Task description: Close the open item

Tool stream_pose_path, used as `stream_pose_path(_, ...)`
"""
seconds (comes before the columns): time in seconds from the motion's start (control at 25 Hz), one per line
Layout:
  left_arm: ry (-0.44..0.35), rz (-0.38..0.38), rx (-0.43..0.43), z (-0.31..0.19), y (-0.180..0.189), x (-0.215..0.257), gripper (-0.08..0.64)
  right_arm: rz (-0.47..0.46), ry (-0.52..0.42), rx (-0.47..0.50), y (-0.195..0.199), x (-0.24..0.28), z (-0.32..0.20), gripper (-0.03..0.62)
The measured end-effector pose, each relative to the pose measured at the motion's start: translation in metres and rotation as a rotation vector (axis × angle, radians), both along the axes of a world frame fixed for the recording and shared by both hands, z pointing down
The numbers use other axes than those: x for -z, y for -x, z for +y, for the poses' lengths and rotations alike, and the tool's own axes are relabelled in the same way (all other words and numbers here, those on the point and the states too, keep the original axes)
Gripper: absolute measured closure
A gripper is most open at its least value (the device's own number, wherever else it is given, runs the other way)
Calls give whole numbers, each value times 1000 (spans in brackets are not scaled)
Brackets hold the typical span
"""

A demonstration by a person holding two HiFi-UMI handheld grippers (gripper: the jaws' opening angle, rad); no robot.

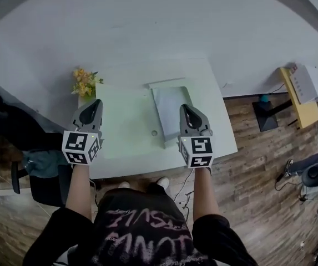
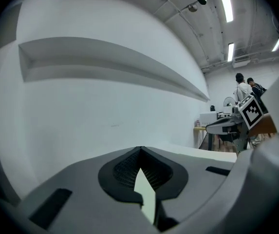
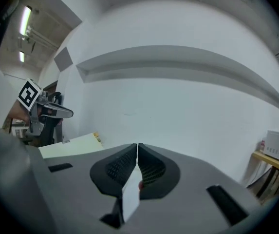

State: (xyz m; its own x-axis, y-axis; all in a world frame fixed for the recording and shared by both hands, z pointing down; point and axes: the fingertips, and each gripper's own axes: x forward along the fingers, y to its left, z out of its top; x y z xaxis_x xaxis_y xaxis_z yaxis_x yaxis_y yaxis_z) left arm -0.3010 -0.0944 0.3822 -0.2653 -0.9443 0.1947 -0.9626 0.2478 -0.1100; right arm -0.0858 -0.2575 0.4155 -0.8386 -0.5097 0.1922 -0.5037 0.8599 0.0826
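Observation:
A flat grey item (image 1: 168, 111) lies open on a pale green mat (image 1: 126, 121) on the white table (image 1: 217, 121); its raised flap (image 1: 167, 83) stands at the far end. I cannot tell what kind of item it is. My left gripper (image 1: 96, 105) hovers over the mat's left edge, jaws shut and empty. My right gripper (image 1: 185, 109) hangs over the grey item's right edge, also shut and empty. Both gripper views look at the white wall, with the left gripper (image 2: 140, 150) and the right gripper (image 3: 137, 145) closed tip to tip. Neither gripper touches the item.
Yellow flowers (image 1: 84, 82) stand at the table's far left corner. A small round object (image 1: 154, 132) lies on the mat. A black chair (image 1: 6, 129) is at the left, and a yellow side table (image 1: 302, 107) with a white box (image 1: 309, 82) at the right. People (image 2: 241, 87) stand far off.

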Motion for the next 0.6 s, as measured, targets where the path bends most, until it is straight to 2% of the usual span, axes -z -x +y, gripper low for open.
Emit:
stream_pose_path(0.16, 10, 14, 111, 28, 25, -5, 546, 26, 3, 84, 29, -8, 3, 566)
stream_pose_path(0.28, 41, 29, 170, 52, 40, -19, 546, 30, 21, 112, 42, -15, 6, 566)
stream_pose_path(0.44, 96, 52, 179, 71, 49, -46, 546, 47, 27, 123, 56, -23, 16, 566)
stream_pose_path(0.6, 111, 83, 151, 80, 49, -66, 546, 47, 38, 116, 65, -27, 28, 566)
